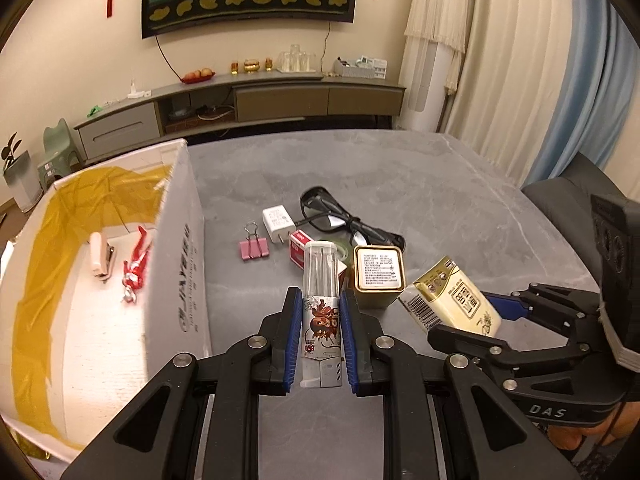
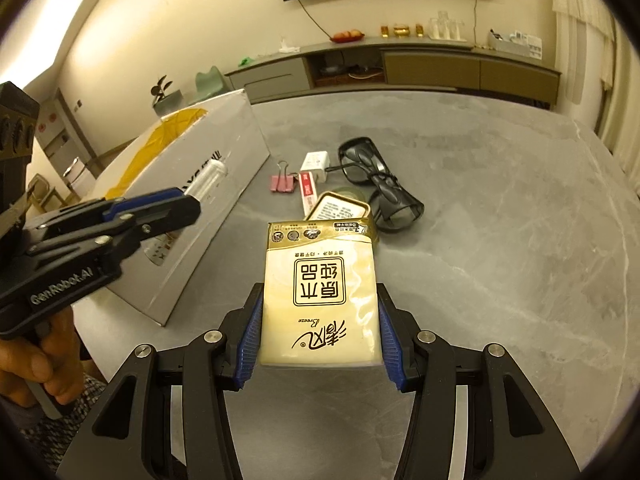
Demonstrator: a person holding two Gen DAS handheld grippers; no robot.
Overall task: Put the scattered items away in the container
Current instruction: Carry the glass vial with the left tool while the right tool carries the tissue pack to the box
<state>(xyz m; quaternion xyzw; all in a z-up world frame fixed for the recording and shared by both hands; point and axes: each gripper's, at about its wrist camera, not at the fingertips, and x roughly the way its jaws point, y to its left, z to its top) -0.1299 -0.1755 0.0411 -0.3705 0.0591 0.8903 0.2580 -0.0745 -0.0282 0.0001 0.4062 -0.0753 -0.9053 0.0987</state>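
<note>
The grey bench [image 1: 400,176] carries a white cardboard box [image 1: 176,248] on its left side, open at the top with yellow tape lining its inner walls, and this is the container the scattered things belong in. By the look of it the tidying is under way but well short of finished: only two things lie on the box floor, a pale pink stapler [image 1: 100,260] and, just beside it, a small red figure [image 1: 136,264]. Two more are in the grippers. The right hand-held gripper [image 2: 318,328] pinches a cream tissue pack [image 2: 320,292] between its blue pads, held over the near bench to the right of the box; the left hand-held gripper [image 1: 320,336] is pressed onto a clear tube with a printed label [image 1: 320,300], a case of refills or leads as far as I can tell, held close beside the box's right wall but not yet over the opening. Still lying on the bench, in a loose cluster right of the box, are dark safety glasses [image 1: 344,216] at the far side, a gold tin [image 1: 378,276] nearer, a white plug adapter [image 1: 278,222], a small red and white box [image 1: 302,252] and a pink binder clip [image 1: 253,246] nearest the box wall. A greenish round thing shows behind the tin, too hidden to name. So I judge two items stowed, two in transit, and at least five left to collect.
</note>
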